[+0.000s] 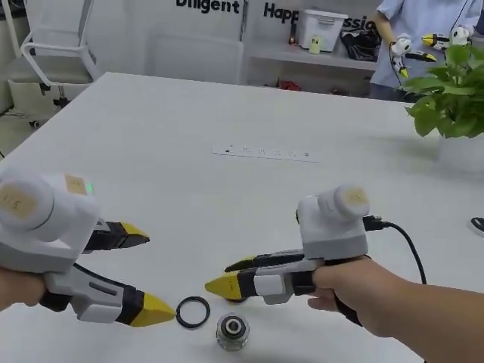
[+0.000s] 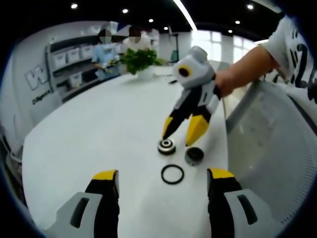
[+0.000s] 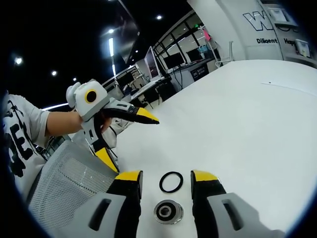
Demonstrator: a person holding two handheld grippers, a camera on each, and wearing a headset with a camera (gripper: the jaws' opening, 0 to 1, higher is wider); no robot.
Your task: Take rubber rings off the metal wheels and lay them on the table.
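The left gripper [image 1: 151,274] hangs low over the white surface [image 1: 227,113], jaws spread wide with nothing between them. Just past its lower tip a black ring [image 1: 179,312] lies flat on the surface by itself, touching neither wheel. Close beside the ring, toward the near edge, sits a wheel [image 1: 232,330], axle up. The right gripper [image 1: 223,276], held in a hand [image 1: 355,291], points toward the left one with its jaws apart. Its own view shows a second wheel [image 3: 168,211] sitting between them, not pinched. I cannot tell whether either wheel wears rubber. A plant [image 1: 450,94] stands at the far right.
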